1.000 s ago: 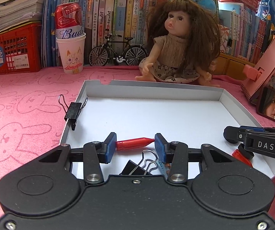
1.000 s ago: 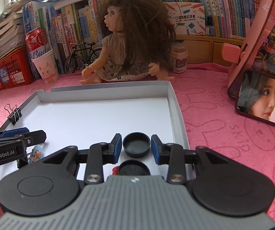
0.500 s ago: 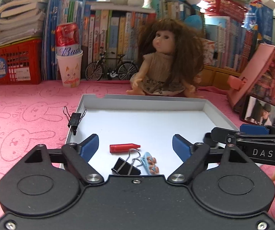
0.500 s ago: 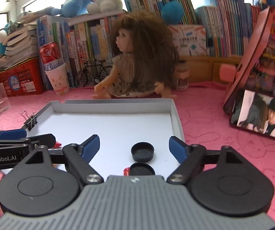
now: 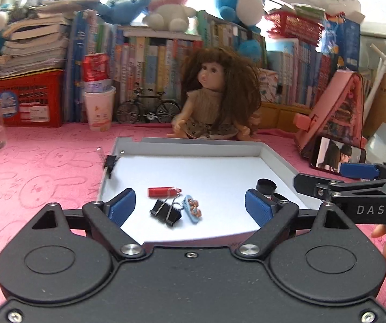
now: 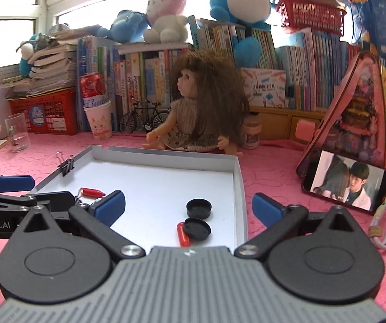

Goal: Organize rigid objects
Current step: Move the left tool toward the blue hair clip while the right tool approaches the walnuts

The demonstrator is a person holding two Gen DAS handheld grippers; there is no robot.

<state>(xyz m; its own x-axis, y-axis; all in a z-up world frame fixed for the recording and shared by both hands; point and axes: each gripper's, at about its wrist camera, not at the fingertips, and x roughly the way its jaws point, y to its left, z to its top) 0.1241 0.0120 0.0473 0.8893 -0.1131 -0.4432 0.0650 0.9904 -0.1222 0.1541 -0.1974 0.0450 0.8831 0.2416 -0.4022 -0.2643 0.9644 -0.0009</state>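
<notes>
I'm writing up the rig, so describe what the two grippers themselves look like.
Both have black linkage arms, silver pivot bolts, round black housings and blue finger pads. The left gripper has a smooth black body and "Robot.AI" lettering; the right gripper has a ribbed grey body and "DAS".

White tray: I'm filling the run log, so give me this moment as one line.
left tongs: open, empty | right tongs: open, empty | white tray: red crayon, binder clip, two black caps
</notes>
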